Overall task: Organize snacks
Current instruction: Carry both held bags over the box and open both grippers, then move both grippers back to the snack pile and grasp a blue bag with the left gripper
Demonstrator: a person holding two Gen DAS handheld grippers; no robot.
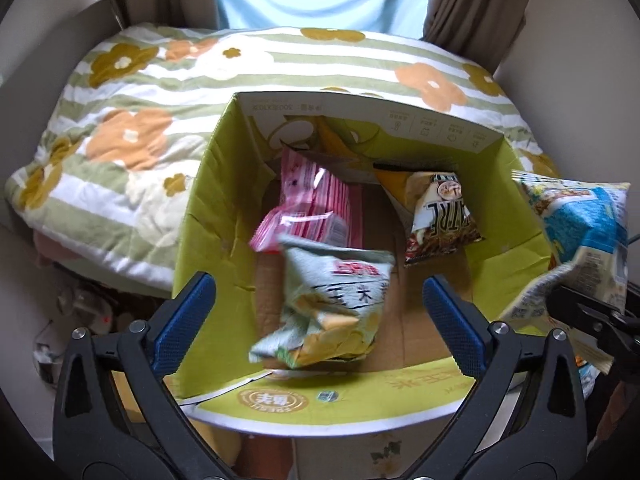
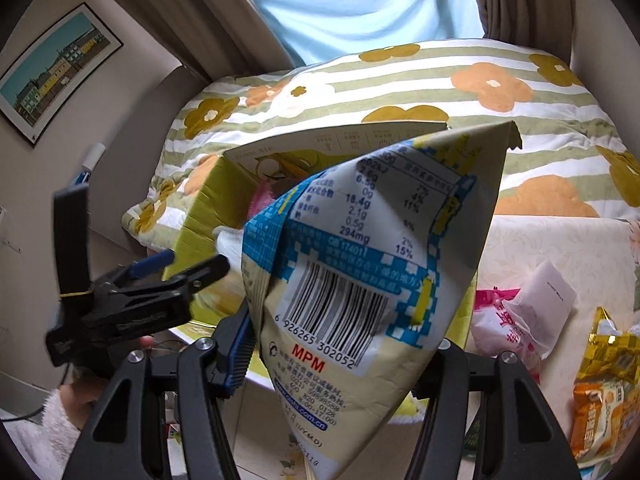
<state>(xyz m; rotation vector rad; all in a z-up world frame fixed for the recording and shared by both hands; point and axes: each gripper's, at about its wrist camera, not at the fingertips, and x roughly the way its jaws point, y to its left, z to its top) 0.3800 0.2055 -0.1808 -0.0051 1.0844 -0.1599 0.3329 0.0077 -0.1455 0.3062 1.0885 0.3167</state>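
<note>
A green cardboard box (image 1: 208, 216) stands open in front of me; its far wall also shows in the right wrist view (image 2: 208, 204). Inside lie a pink snack bag (image 1: 316, 208), a brown-and-cream bag (image 1: 440, 216) and a pale green bag (image 1: 336, 308), which looks blurred between my open left gripper's (image 1: 320, 312) fingers. My right gripper (image 2: 340, 356) is shut on a blue-and-white snack bag (image 2: 360, 264), held beside the box's right wall; the bag also shows in the left wrist view (image 1: 580, 232). The left gripper appears in the right wrist view (image 2: 176, 272).
A floral striped quilt (image 1: 120, 128) lies behind the box. To the right, on a cream cloth, lie a pink-and-white bag (image 2: 504, 320), a white slip (image 2: 548, 292) and a yellow-orange bag (image 2: 604, 392). Curtains hang behind. A framed picture (image 2: 56, 76) hangs at left.
</note>
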